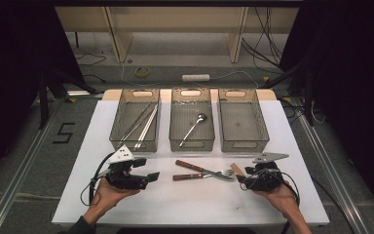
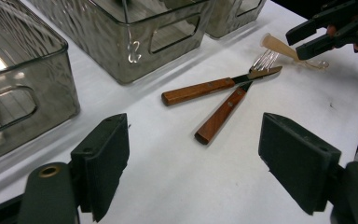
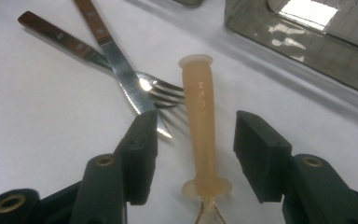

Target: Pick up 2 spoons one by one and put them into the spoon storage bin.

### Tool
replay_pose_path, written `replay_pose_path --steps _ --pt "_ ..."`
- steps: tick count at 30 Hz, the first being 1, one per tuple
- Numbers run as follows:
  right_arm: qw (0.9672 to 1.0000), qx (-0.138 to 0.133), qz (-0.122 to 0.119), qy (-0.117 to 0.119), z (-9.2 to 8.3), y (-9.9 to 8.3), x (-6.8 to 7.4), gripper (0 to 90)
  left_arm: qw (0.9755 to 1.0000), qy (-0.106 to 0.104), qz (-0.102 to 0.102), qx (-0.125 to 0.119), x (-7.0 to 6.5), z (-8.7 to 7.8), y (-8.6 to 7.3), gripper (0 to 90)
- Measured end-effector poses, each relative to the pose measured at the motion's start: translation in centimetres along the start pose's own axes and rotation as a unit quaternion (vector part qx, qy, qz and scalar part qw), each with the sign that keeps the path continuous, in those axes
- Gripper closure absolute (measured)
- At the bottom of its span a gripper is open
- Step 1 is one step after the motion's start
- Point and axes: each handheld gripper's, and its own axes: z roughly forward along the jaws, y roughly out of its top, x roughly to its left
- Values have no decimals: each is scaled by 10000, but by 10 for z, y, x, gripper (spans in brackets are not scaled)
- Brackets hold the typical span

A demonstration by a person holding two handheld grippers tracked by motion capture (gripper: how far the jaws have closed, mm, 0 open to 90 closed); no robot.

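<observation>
- The white tabletop carries everything; I stand at its near edge with a tool in each hand.
- Three clear bins sit in a row at the far side: the left bin holds long metal utensils, the middle bin holds a spoon, and the right bin lies beyond my right hand.
- My left tool hovers low over the tabletop near the left bin, its jaws spread wide with nothing between them, pointing toward the cutlery.
- My right tool is at the right side of the tabletop, jaws about half open and not pressing on anything; the tan plastic handle lies flat between them, apart from both pads.
- A knife and a fork, both with wooden handles, lie crossed near the tabletop's middle, their metal ends just beside the tan handle's far end.
</observation>
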Motion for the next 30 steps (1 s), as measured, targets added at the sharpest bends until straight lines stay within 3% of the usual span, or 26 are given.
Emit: replay_pose_path --steps 12,30 --pt "9997 250 6 58 8 1 -3 591 9999 -114 27 9 -11 -2 -3 227" --pt "9988 480 -15 132 18 4 -7 674 9999 -107 77 58 -11 0 -3 225"
